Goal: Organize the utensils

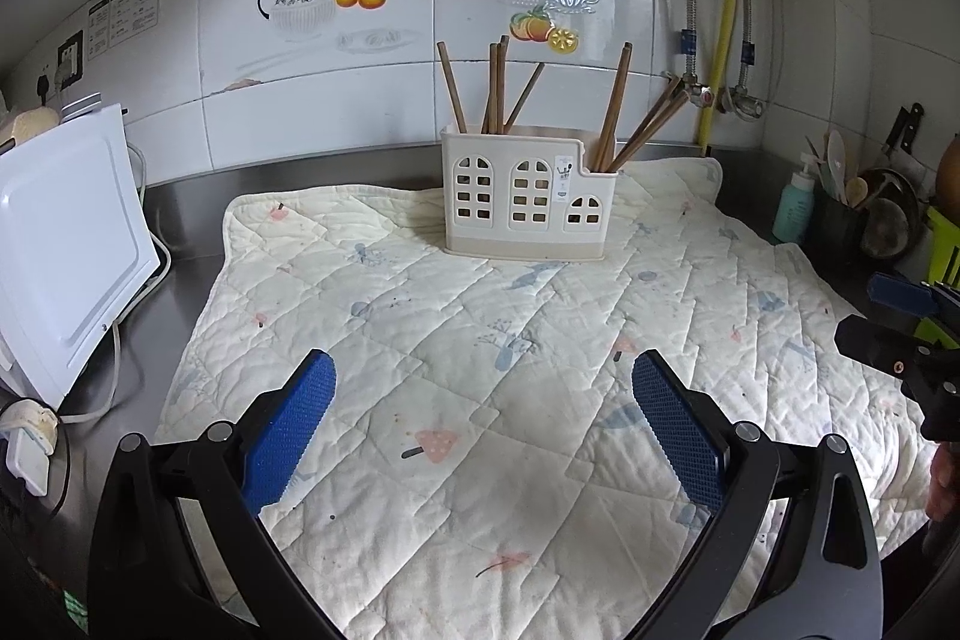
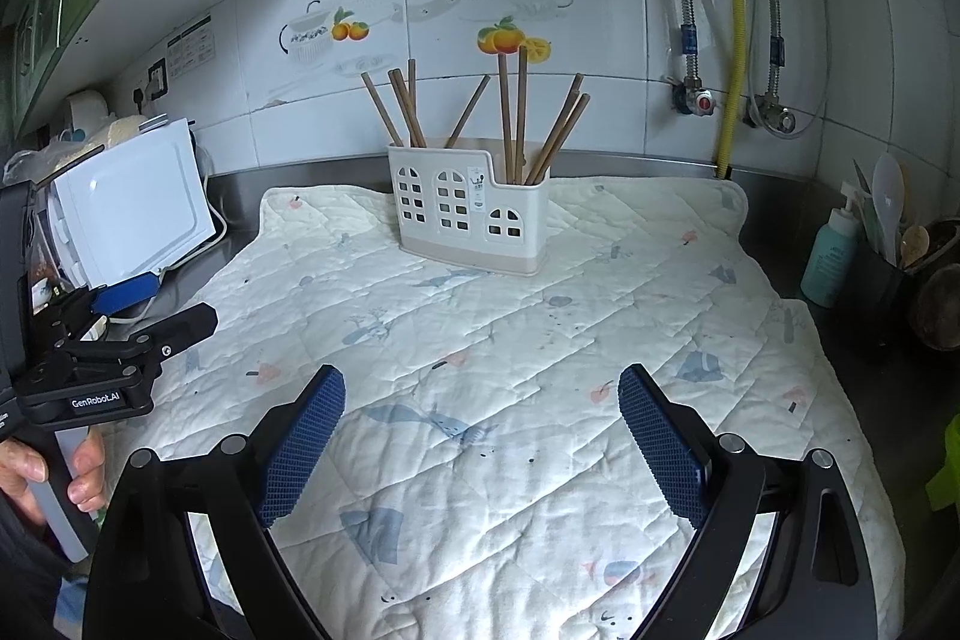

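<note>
A cream utensil holder (image 1: 528, 196) with arched window cut-outs stands at the back of a quilted mat (image 1: 456, 370); it also shows in the right wrist view (image 2: 471, 214). Several brown chopsticks (image 1: 498, 91) stand in its taller left part and several more (image 1: 624, 118) lean in its lower right part; both groups show in the right wrist view (image 2: 516, 112). My left gripper (image 1: 483, 376) is open and empty above the mat's near half. My right gripper (image 2: 480, 394) is open and empty, well short of the holder.
A white appliance (image 1: 66, 244) with a cord stands at the left on the steel counter (image 1: 180, 214). A teal pump bottle (image 2: 831, 250) and a pot of spoons (image 2: 894, 232) stand at the right. A tiled wall with pipes (image 2: 735, 10) is behind.
</note>
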`<control>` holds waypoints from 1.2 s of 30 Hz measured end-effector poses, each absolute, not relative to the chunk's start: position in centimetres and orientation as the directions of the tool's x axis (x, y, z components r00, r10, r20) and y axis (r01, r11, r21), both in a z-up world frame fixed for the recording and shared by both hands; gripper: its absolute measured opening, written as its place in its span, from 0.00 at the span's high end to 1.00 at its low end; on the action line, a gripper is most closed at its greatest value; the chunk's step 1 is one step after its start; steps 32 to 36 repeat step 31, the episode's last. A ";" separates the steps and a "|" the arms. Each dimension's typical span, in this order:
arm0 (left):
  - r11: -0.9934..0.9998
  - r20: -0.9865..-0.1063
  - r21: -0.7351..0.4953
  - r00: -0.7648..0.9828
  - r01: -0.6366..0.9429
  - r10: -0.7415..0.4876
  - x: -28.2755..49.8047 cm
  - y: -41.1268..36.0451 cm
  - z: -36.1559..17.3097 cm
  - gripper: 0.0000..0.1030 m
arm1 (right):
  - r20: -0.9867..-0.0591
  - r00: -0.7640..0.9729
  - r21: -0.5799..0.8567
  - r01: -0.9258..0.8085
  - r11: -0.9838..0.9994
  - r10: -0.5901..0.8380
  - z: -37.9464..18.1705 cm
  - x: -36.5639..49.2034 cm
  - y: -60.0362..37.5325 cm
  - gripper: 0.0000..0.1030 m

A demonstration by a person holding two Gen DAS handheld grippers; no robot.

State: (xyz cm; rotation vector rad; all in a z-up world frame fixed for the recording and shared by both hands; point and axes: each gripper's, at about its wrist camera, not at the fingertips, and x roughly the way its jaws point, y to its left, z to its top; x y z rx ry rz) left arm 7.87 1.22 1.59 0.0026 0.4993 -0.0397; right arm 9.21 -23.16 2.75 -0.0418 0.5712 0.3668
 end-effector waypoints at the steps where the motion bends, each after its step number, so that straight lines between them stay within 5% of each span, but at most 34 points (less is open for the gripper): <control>1: 0.999 -0.479 -0.008 0.877 0.038 -0.037 7.9 1.2 1.6 0.05 | -0.537 0.778 0.059 -0.352 0.934 0.327 2.7 9.2 -23.1 0.13; 36: 0.998 -0.491 -0.027 0.869 0.056 -0.062 7.9 1.3 1.1 0.05 | -0.545 0.775 0.054 -0.346 0.937 0.318 2.4 9.1 -22.9 0.13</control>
